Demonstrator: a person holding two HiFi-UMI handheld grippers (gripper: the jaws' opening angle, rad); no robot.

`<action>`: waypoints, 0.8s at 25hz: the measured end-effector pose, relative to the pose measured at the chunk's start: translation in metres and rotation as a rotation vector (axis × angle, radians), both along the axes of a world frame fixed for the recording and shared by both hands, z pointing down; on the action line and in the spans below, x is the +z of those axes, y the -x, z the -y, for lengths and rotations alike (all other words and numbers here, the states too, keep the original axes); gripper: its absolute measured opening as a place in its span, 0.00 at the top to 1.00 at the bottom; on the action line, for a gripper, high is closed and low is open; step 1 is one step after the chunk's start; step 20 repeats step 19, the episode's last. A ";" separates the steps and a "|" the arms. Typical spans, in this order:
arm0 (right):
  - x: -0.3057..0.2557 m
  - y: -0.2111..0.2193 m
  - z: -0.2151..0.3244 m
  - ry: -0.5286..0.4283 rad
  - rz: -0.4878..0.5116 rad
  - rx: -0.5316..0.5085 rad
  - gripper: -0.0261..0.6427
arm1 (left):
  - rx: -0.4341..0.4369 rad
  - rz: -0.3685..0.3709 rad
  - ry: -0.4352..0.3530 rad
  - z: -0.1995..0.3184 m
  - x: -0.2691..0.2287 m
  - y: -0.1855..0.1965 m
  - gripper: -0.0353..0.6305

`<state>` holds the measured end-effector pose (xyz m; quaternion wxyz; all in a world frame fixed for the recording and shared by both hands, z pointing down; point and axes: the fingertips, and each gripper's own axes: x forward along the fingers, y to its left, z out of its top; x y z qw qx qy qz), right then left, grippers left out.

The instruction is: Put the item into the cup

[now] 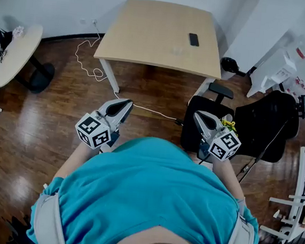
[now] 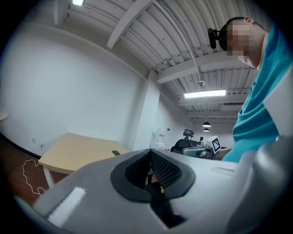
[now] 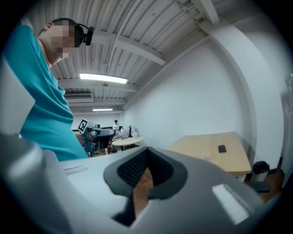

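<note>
I hold both grippers at chest height, well short of the light wooden table [image 1: 150, 33]. On the table lie a flat black item [image 1: 193, 39] and a small clear thing [image 1: 178, 51] that may be the cup. My left gripper [image 1: 125, 106] is shut with nothing in it; in its own view the pads [image 2: 165, 170] meet. My right gripper [image 1: 198, 117] also looks shut and empty, and only a sliver of floor shows between its pads [image 3: 132, 168]. A small yellow-green thing [image 1: 227, 123] shows beside the right gripper; what it is I cannot tell.
A black office chair [image 1: 265, 124] and a black stool [image 1: 207, 110] stand right of me. A round table [image 1: 14, 52] is at the left. A white cable [image 1: 89, 59] trails over the wooden floor by the table leg. White racks [image 1: 294, 207] stand at the far right.
</note>
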<state>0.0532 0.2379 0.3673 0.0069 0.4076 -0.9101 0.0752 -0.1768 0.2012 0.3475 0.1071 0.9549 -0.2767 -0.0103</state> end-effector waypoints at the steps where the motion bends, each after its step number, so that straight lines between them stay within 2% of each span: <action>1: -0.001 0.002 0.001 0.000 -0.006 -0.004 0.96 | 0.003 0.000 0.001 0.001 0.001 0.001 0.94; 20: -0.010 0.002 0.010 -0.017 -0.027 -0.030 0.96 | 0.003 0.006 -0.008 0.009 0.002 -0.005 0.94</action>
